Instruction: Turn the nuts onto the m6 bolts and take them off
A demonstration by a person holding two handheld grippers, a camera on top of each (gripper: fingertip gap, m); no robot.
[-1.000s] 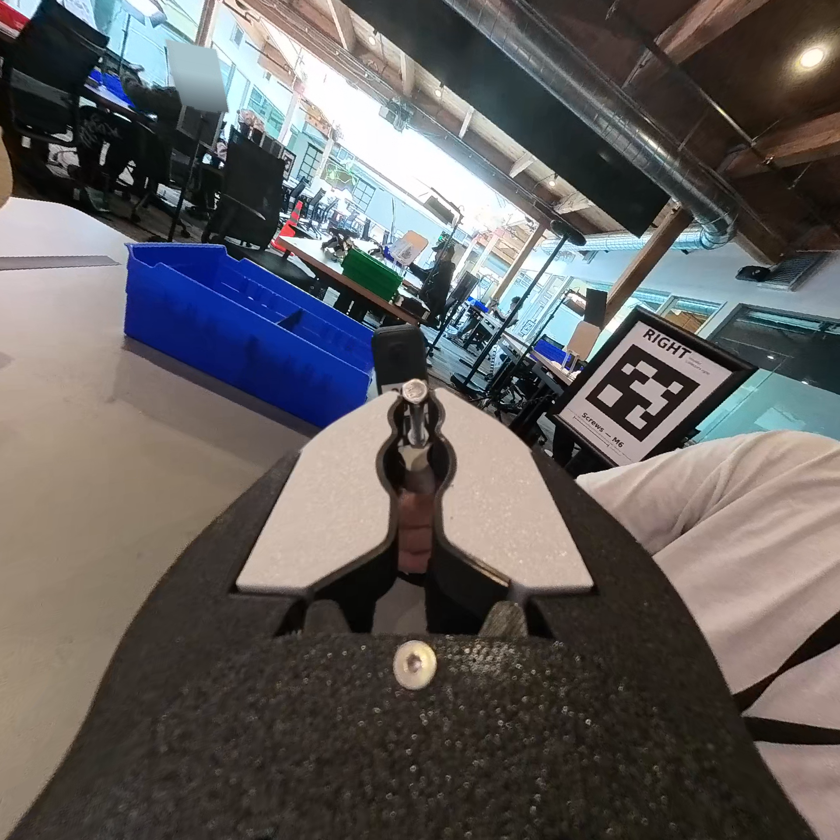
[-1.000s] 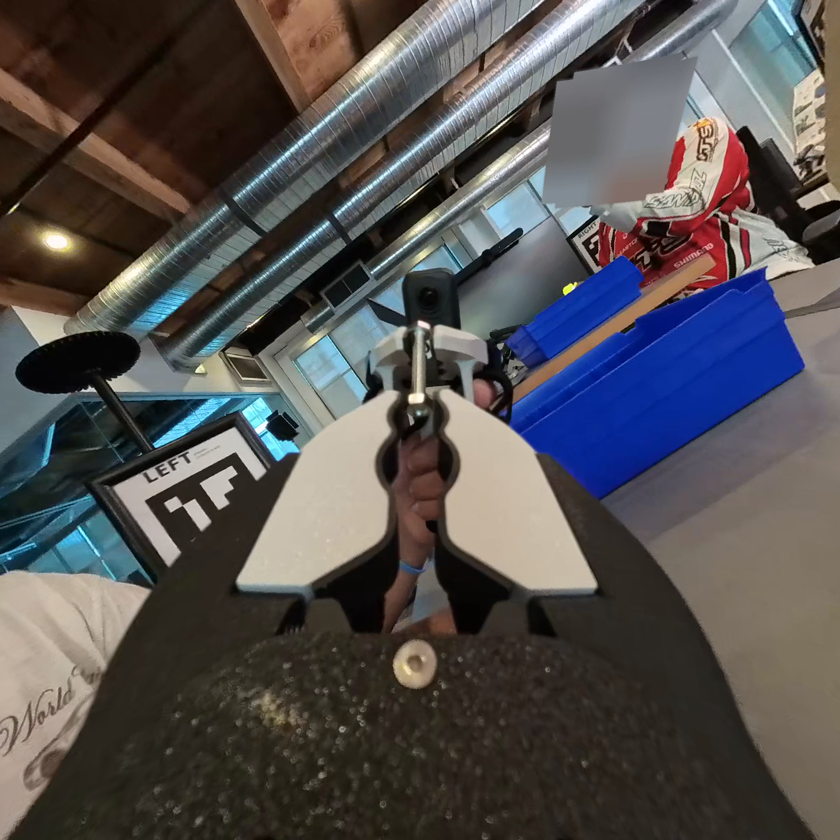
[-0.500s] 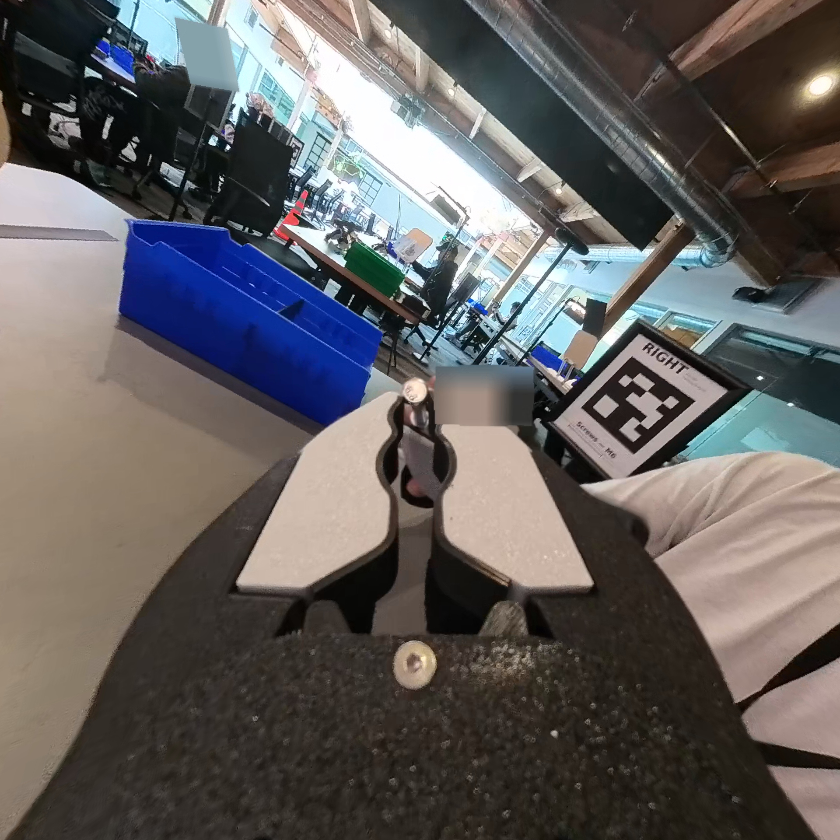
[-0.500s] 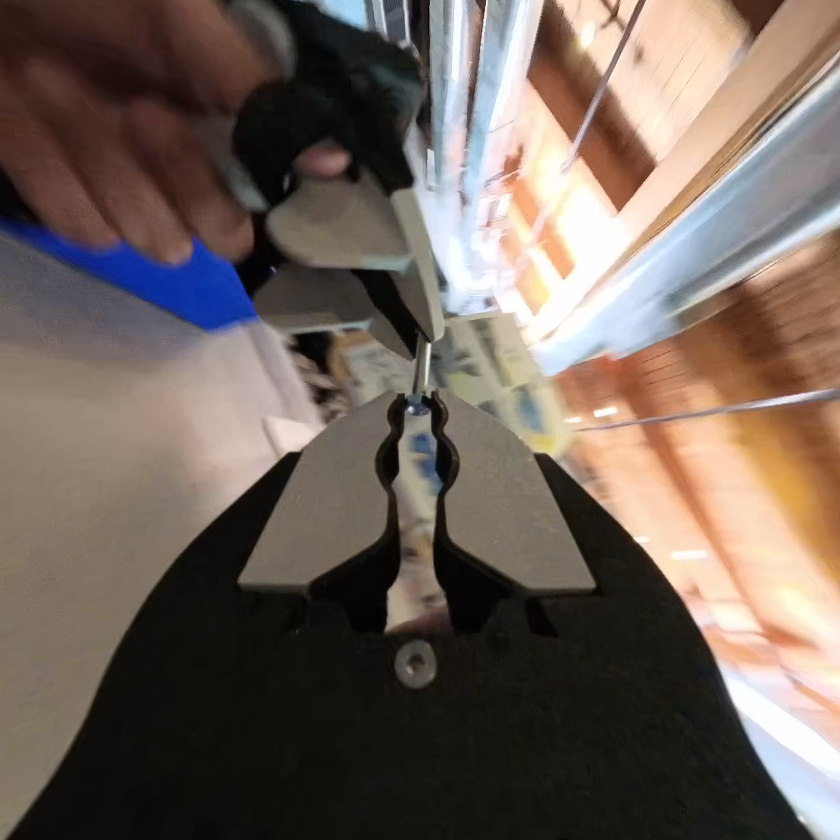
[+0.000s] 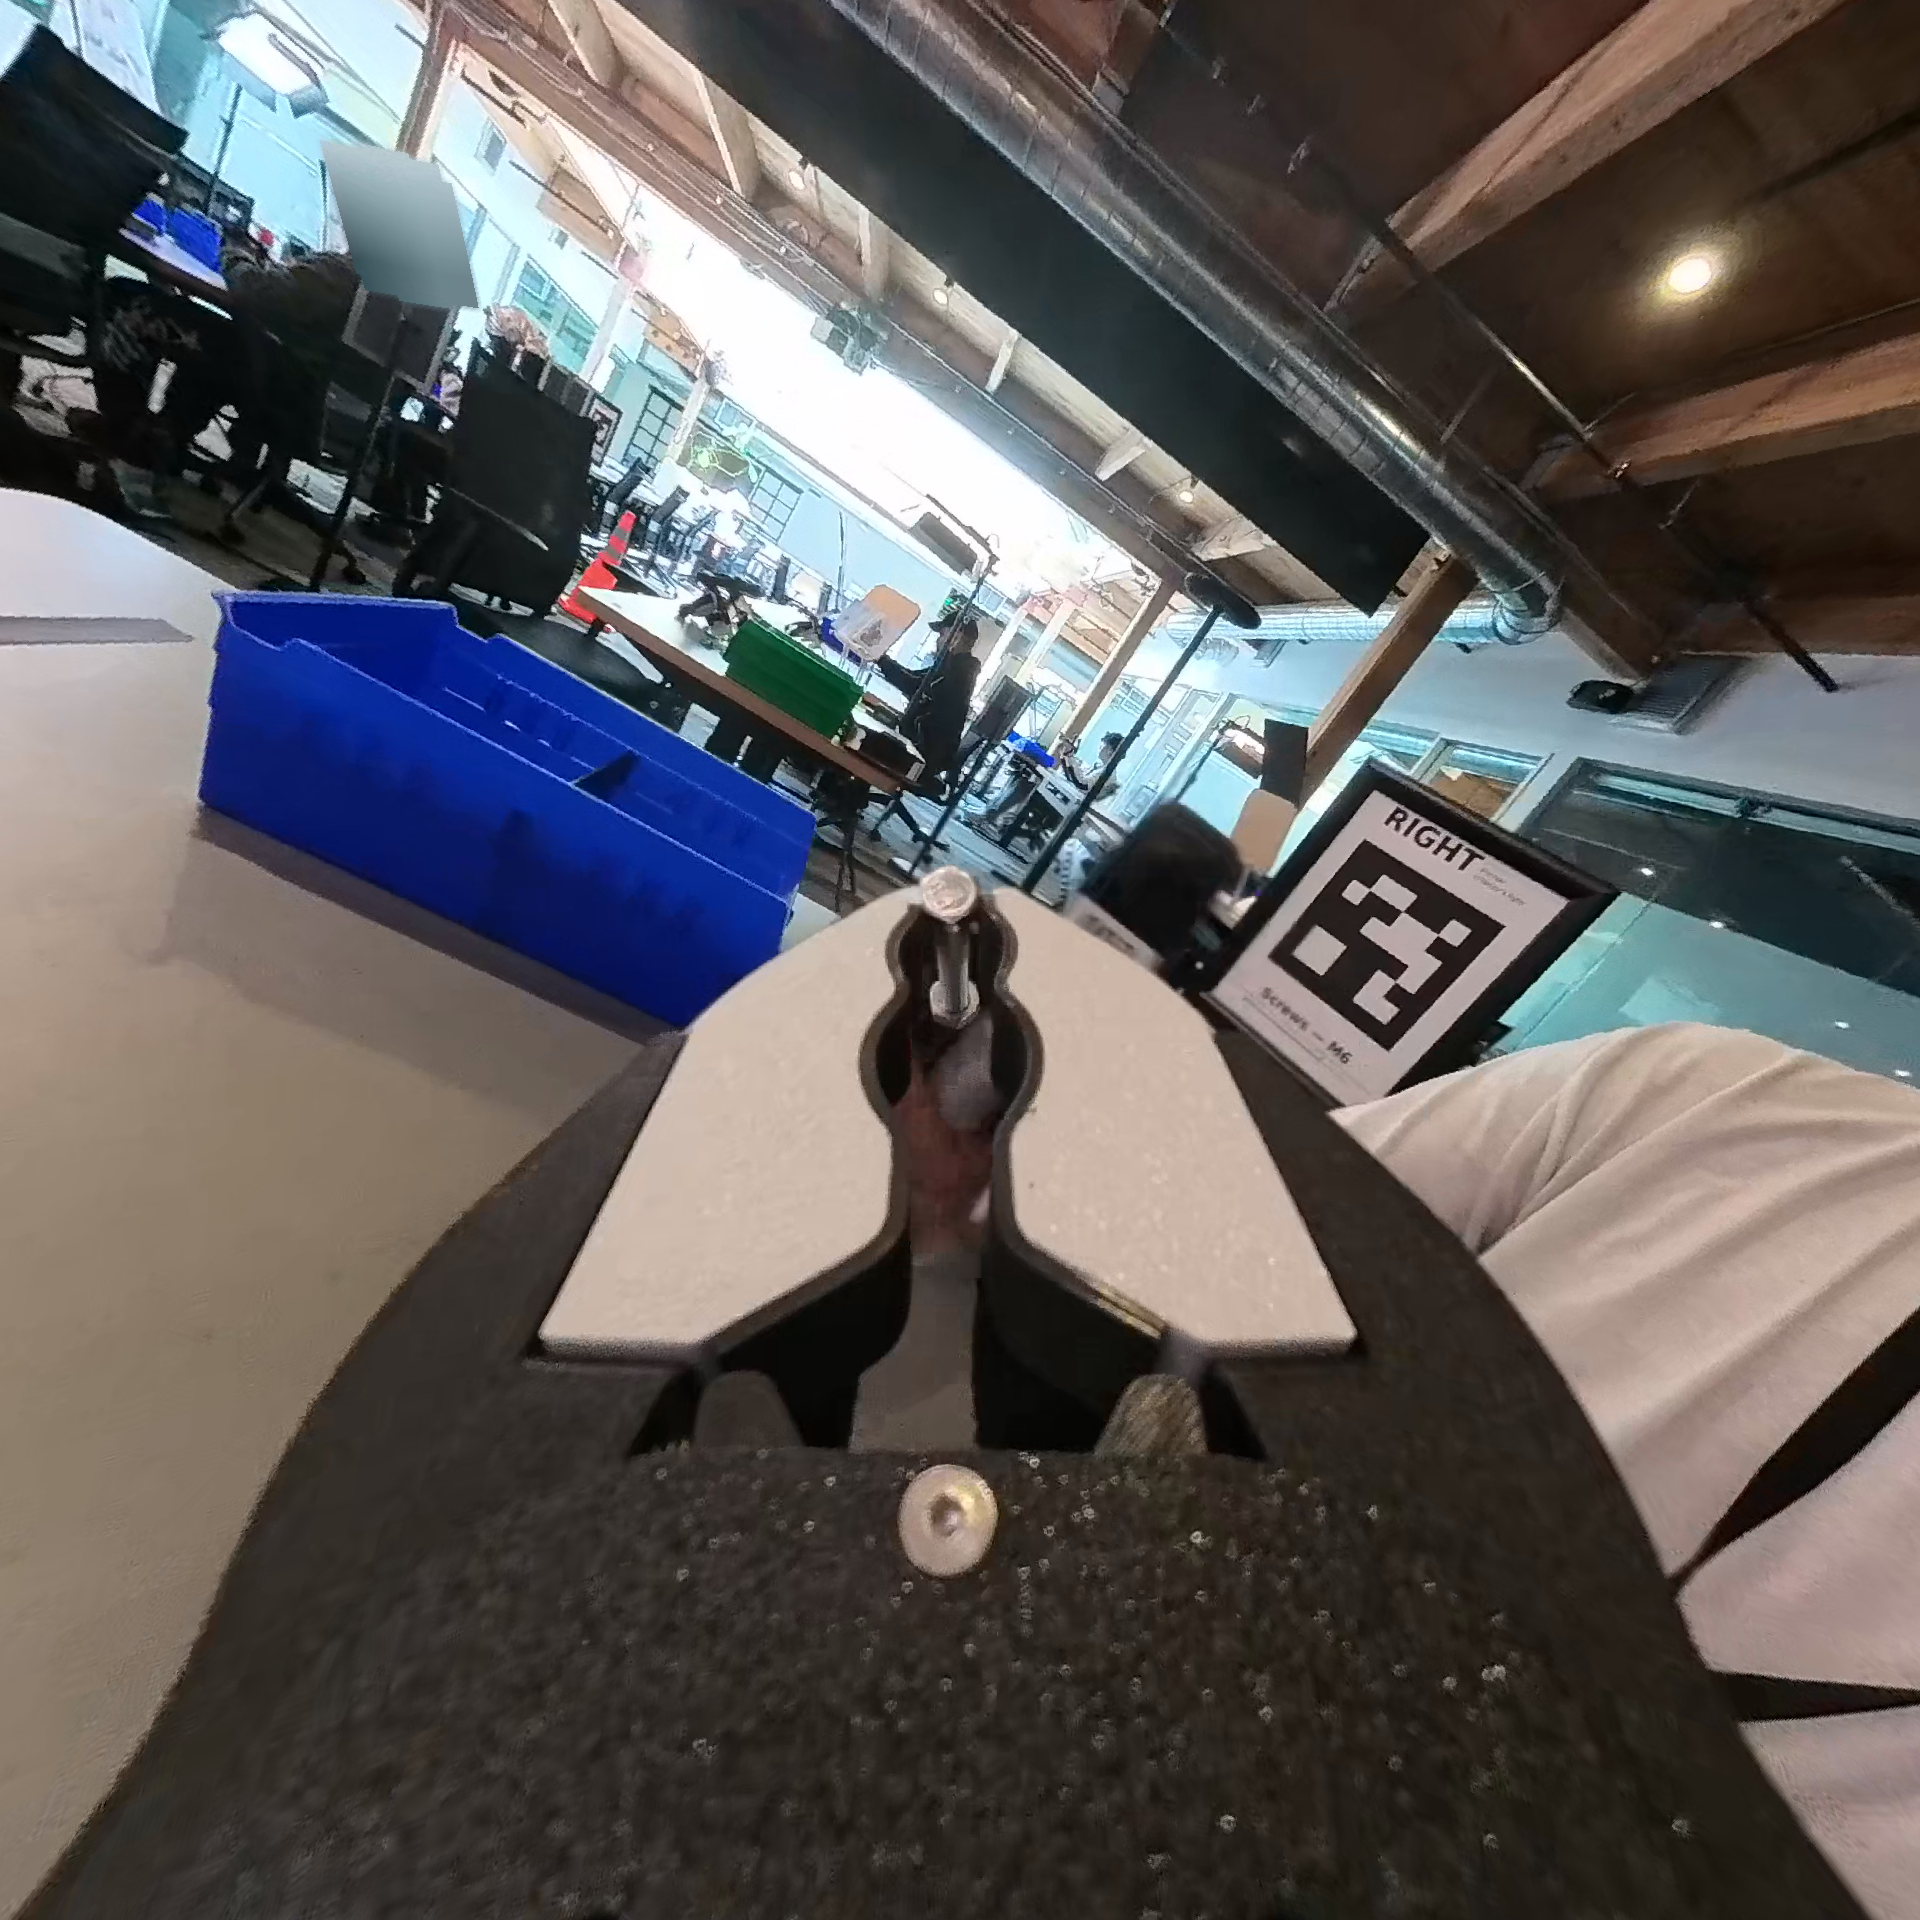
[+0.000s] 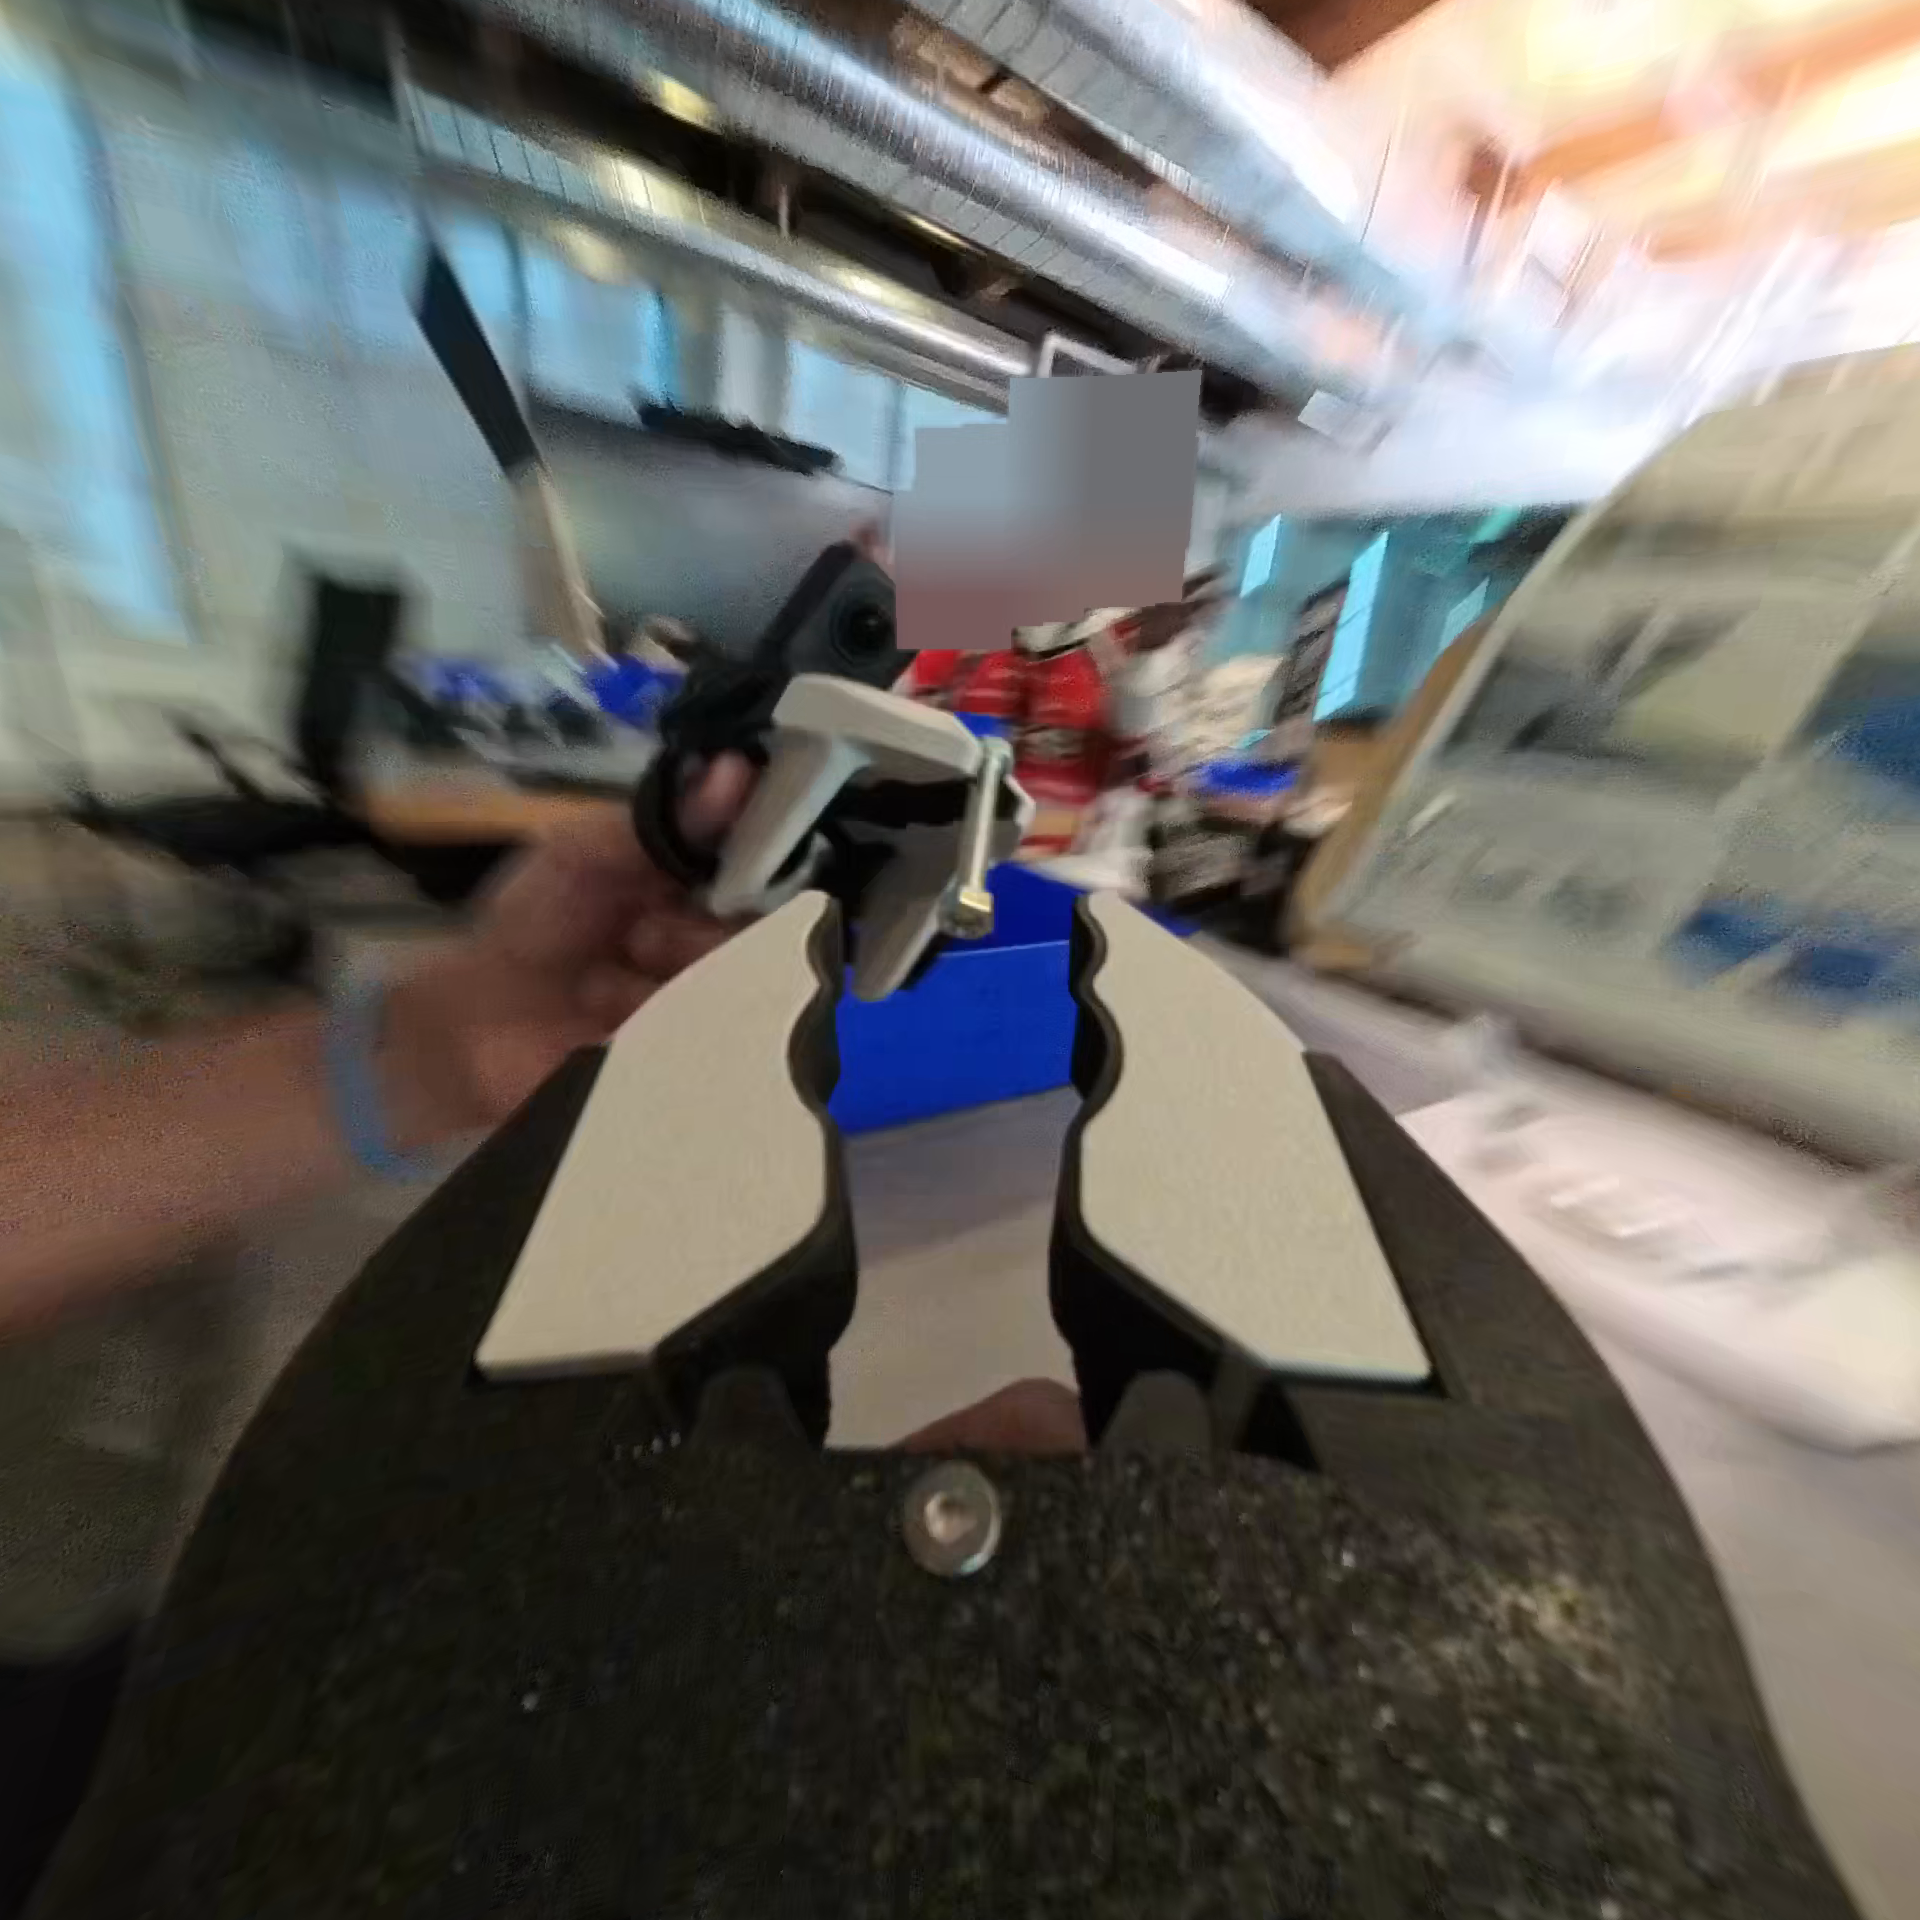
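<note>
My left gripper (image 5: pixel 951 914) is shut on a silver M6 bolt (image 5: pixel 951 961), gripping it near the head. The bolt's shaft runs back between the fingers to a nut (image 5: pixel 953 1006) threaded on it. The right wrist view is motion-blurred. It shows the left gripper (image 6: pixel 997 790) held up with the bolt (image 6: pixel 985 831) crosswise at its tips and the nut (image 6: pixel 971 914) on the bolt's lower end. My right gripper (image 6: pixel 956 906) is open and empty. Its fingertips (image 6: pixel 810 925) stand apart just short of the nut and do not touch it.
A blue bin (image 5: pixel 468 790) sits on the grey table (image 5: pixel 208 1143); it also shows in the right wrist view (image 6: pixel 956 1029). A framed marker sign (image 5: pixel 1392 956) stands at the right. A white sleeve (image 5: pixel 1662 1299) is near. A hand (image 6: pixel 520 987) holds the left gripper. Left and right tips are no more than a few centimetres apart.
My right gripper was shut on the nut at the bolt's end and twisted round. It has now opened, let go and swung back. The left gripper keeps its hold on the bolt.
</note>
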